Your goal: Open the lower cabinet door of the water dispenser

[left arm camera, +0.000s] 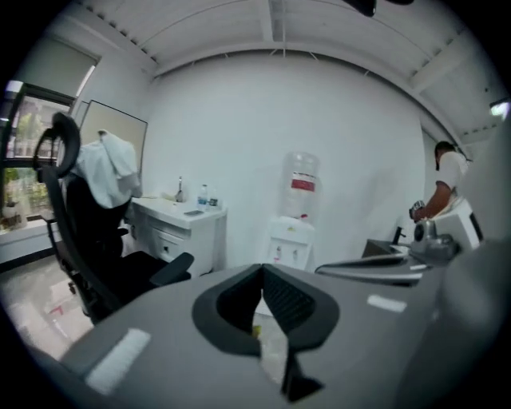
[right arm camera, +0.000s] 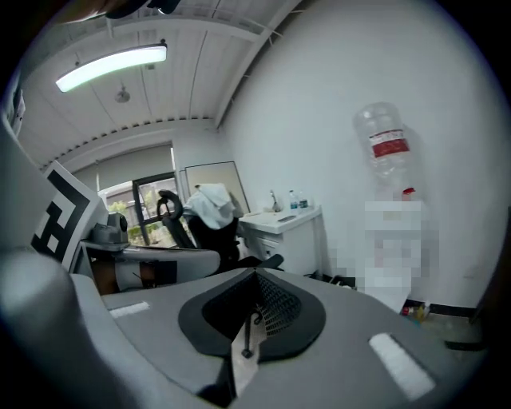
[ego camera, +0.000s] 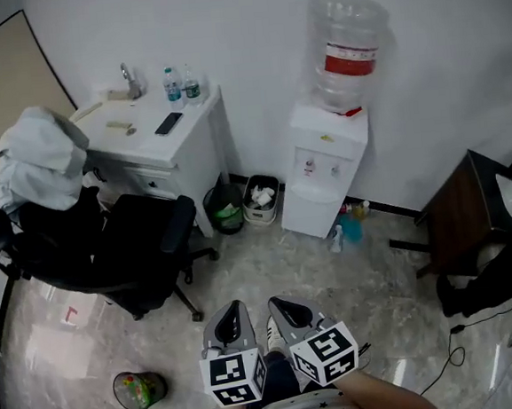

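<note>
The white water dispenser [ego camera: 328, 166] stands against the far wall with a clear bottle [ego camera: 347, 49] upside down on top. Its lower cabinet door [ego camera: 313, 210] is closed. Both grippers are held low in the head view, well short of the dispenser and touching nothing. The left gripper [ego camera: 231, 312] and the right gripper [ego camera: 283, 309] lie side by side, each shut and empty. The left gripper view looks past the left gripper [left arm camera: 262, 269] to the dispenser [left arm camera: 289, 244] far ahead. In the right gripper view, the right gripper [right arm camera: 255, 274] is shut and the bottle [right arm camera: 386, 148] shows at right.
A black office chair [ego camera: 117, 247] draped with a white cloth stands left of the path. Behind it is a white desk [ego camera: 156, 132] with bottles. Two bins [ego camera: 243, 205] sit between desk and dispenser. A dark side table [ego camera: 462, 212] and cables lie right; a green bin [ego camera: 139, 390] stands near left.
</note>
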`<action>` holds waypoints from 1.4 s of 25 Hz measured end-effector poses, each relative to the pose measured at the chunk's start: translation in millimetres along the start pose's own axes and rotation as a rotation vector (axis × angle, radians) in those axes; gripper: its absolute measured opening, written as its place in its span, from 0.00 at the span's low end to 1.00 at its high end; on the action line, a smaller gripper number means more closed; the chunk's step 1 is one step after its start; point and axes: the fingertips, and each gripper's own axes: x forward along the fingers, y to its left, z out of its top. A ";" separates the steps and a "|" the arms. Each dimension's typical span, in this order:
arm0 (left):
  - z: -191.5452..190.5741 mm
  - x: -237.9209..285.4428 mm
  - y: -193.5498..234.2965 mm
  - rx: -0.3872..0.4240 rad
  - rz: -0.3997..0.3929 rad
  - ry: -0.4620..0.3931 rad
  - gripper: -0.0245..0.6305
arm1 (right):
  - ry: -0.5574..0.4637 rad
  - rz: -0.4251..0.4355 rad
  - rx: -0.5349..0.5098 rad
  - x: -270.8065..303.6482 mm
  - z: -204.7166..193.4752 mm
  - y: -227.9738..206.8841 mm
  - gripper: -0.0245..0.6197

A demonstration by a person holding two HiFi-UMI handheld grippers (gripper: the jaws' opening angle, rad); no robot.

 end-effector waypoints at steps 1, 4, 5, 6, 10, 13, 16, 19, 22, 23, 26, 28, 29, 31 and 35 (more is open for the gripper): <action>6.9 23.7 -6.3 0.014 -0.029 0.011 0.05 | -0.001 -0.032 0.011 7.8 6.3 -21.7 0.03; 28.7 91.0 -26.0 0.051 -0.111 0.042 0.05 | -0.003 -0.129 0.047 29.1 24.7 -86.2 0.03; 33.5 112.6 -32.9 0.062 -0.137 0.055 0.05 | 0.002 -0.161 0.064 35.9 27.8 -107.2 0.03; 36.8 134.1 -39.6 0.072 -0.163 0.071 0.05 | 0.009 -0.191 0.085 43.2 29.7 -127.8 0.03; 37.4 216.8 -63.1 0.107 -0.248 0.143 0.05 | 0.035 -0.292 0.158 72.8 32.0 -204.6 0.03; 25.8 273.1 -78.3 0.115 -0.296 0.198 0.05 | 0.053 -0.359 0.192 91.5 24.6 -255.2 0.03; 8.0 323.6 -93.6 0.114 -0.336 0.247 0.05 | 0.063 -0.418 0.236 104.3 13.7 -303.4 0.03; -23.9 368.1 -107.9 0.128 -0.363 0.315 0.05 | 0.074 -0.476 0.277 116.8 -6.5 -350.3 0.03; -67.1 407.4 -122.9 0.132 -0.381 0.381 0.05 | 0.111 -0.498 0.295 132.8 -41.8 -395.6 0.03; -84.4 422.8 -127.0 0.142 -0.385 0.401 0.05 | 0.126 -0.505 0.303 140.5 -58.1 -413.3 0.03; -143.8 470.4 -132.8 0.163 -0.382 0.456 0.05 | 0.168 -0.542 0.334 166.9 -122.9 -472.4 0.03; -186.9 498.2 -132.6 0.158 -0.372 0.485 0.05 | 0.203 -0.566 0.341 186.2 -176.7 -512.8 0.03; -208.2 511.2 -132.7 0.157 -0.373 0.500 0.05 | 0.225 -0.574 0.340 196.4 -204.6 -532.6 0.03; -247.1 534.5 -134.9 0.166 -0.390 0.526 0.05 | 0.285 -0.570 0.302 216.6 -255.1 -568.3 0.10; -299.8 568.6 -135.3 0.181 -0.399 0.564 0.05 | 0.360 -0.541 0.229 244.8 -317.2 -628.7 0.31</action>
